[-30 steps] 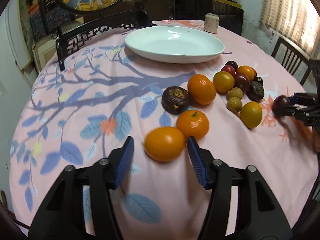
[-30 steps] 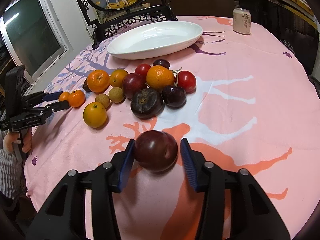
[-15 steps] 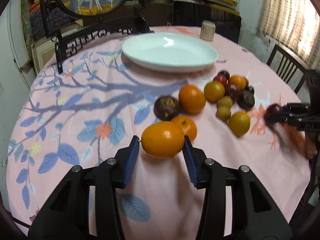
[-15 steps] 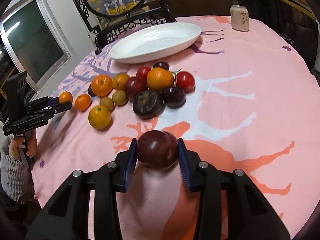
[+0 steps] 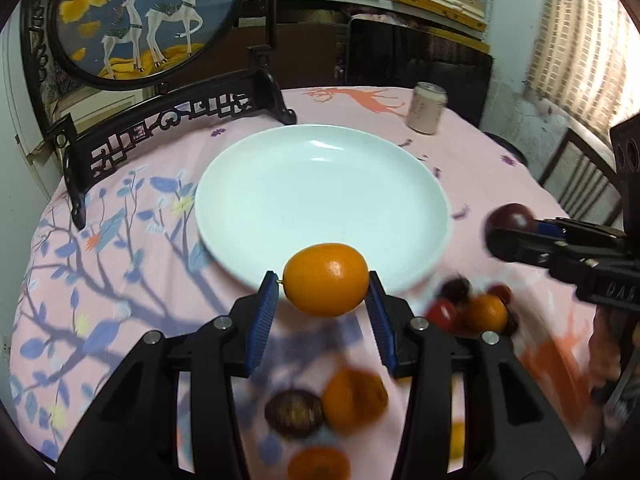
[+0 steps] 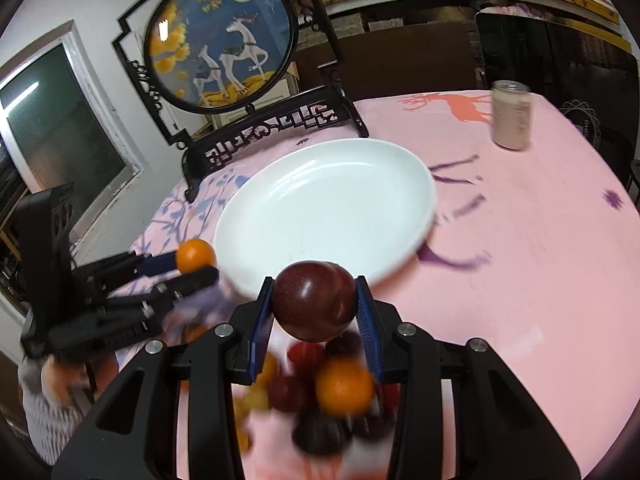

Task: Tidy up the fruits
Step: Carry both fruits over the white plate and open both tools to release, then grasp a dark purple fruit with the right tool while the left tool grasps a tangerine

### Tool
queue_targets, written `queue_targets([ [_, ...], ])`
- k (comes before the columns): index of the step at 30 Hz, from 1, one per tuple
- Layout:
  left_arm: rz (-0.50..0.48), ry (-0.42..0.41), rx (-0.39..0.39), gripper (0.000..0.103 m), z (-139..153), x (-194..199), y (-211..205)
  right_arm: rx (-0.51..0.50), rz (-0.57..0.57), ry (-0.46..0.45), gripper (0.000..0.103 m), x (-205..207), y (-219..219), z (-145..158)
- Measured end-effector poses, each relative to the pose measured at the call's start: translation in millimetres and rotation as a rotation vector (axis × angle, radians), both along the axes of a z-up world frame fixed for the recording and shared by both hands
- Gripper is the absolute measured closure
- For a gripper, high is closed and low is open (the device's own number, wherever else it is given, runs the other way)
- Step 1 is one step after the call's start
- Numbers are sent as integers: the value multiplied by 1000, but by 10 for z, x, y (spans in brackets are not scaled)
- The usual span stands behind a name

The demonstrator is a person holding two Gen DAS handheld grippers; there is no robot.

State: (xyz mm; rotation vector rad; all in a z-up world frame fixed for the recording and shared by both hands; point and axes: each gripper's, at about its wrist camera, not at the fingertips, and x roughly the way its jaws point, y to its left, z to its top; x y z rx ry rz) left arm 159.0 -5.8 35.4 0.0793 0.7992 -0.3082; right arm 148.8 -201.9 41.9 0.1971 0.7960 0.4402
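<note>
My left gripper [image 5: 325,294] is shut on an orange [image 5: 326,279], held in the air just before the near rim of the empty white plate [image 5: 320,184]. My right gripper [image 6: 314,306] is shut on a dark red plum [image 6: 314,300], likewise raised at the plate [image 6: 328,204] near edge. Each gripper shows in the other's view: the right one with its plum [image 5: 510,218] at the right, the left one with its orange [image 6: 195,256] at the left. Several loose fruits [image 5: 352,398] lie blurred on the cloth below both grippers.
A pink printed tablecloth [image 6: 540,240] covers the round table. A drink can [image 6: 512,114] stands at the far right. A dark wooden stand with a round deer picture [image 5: 144,20] rises behind the plate. A chair [image 5: 580,176] stands at the right edge.
Both grippers closed on their fruits, lifted them off the cloth and carried them forward to the plate's near rim. The remaining fruits now lie below and behind the fingers.
</note>
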Motion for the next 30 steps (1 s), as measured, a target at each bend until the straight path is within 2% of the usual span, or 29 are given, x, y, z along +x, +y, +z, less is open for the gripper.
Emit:
queue_targets([
  [2,24,7,7,55,-51,140,-18,-11,2,22,63,252,108,-75],
  [3,35,2,0,44,-66,170,-5,-16,0,29,62,333,143,-115],
  [5,58,-11,-14,34,-85,201,56,-29,-26,33,61,440,171,-203],
  [12,58,-4,-5,32,-180,196,149,-44,-20,9,54,405,80,-295],
  [18,80,-22,2,24,-186,100,175,-29,-33,-15,51,295,32,-237],
  [20,86,-37,-12,22,-154,29,202,-21,-38,-38,48,208,10,-169],
  [22,85,-48,-17,21,-133,-82,219,-15,-46,-69,41,83,-20,-107],
  [25,75,-65,-6,19,-141,-269,213,-17,-54,-95,40,-104,-64,-84],
  [30,60,-71,24,17,-212,-563,179,-11,-93,-76,40,-344,-207,-180],
])
